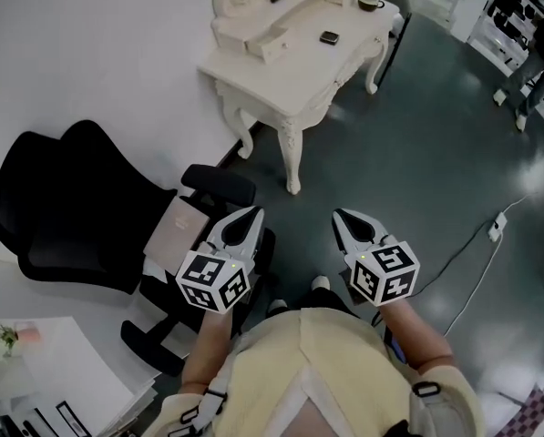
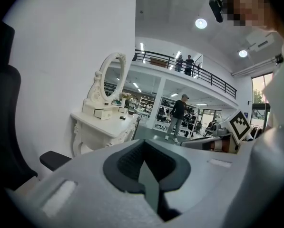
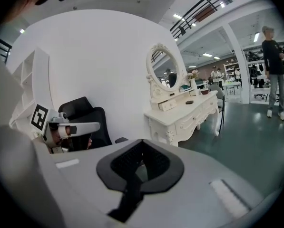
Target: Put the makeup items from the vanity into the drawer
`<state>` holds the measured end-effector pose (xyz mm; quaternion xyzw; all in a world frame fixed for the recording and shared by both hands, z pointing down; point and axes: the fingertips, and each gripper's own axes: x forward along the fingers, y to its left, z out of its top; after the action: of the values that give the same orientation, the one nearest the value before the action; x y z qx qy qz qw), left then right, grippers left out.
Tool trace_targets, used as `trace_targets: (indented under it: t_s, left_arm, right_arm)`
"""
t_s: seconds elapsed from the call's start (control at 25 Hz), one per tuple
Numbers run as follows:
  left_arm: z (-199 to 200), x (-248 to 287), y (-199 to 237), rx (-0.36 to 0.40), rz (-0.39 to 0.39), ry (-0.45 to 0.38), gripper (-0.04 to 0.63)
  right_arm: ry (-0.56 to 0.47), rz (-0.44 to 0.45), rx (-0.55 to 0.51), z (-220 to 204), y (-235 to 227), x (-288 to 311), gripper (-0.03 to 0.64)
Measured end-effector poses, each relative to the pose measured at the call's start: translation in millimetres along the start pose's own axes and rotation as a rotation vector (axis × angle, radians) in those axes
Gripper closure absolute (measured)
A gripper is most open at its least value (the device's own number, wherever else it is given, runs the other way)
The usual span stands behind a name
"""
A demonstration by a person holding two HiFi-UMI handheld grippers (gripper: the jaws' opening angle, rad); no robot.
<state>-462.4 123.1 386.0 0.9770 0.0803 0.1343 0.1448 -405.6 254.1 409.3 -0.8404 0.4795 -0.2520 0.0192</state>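
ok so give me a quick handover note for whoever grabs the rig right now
Left tool: shut, empty.
Right tool: shut, empty.
Both are held out in front of the person, well short of the white vanity, touching nothing.
Items: a small dark case and a round dark item lie on the vanity top.
Done: nothing visibly stowed.
Left: approach, open the drawer, move every item in.

No word, number or brand can be read in any view. The only sign-like marks are the black-and-white square patterns on the cubes of the left gripper point(image 1: 251, 213) and the right gripper point(image 1: 341, 215), and they hold no letters. The small items point(image 1: 329, 37) on the tabletop of the vanity point(image 1: 294, 76) are too far away to show any label.
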Motion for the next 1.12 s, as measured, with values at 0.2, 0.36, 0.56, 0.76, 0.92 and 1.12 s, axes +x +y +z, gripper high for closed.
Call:
trace_targets:
  t_s: [0.2,0.36,0.56,0.76,0.92,1.12]
  left_arm:
    - [6.1,23.5,-9.9,0.006,-0.004,-0.015,0.595]
    - [10.9,45.5,-19.1,-0.003,-0.01,-0.007,0.595]
    - [8.9,68.1,-35.4,0.011,-0.02,-0.008,0.595]
    - [8.1,84.7,-38.1,0.021,0.0,0.001,0.595]
    - [9.3,95.9,-39.2,0.019,-0.005,0.009,0.595]
    - [12.5,110.8,-32.2,0.02,0.013,0.018,0.594]
  right_arm:
    - [-0.018,0.038,-0.011,9.5,-16.9,-0.4,0.614]
    - [-0.019,0.066,-0.012,16.9,-30.6,0.6,0.614]
    - [-0.005,0.08,-0.012,14.7,-52.7,-2.2,0.613]
    - [0.018,0.097,-0.013,13.8,-70.0,0.8,0.591]
    - [0.021,0.096,-0.006,16.0,-81.3,3.2,0.577]
    - [0.017,0.114,-0.01,22.0,-86.9,12.0,0.556]
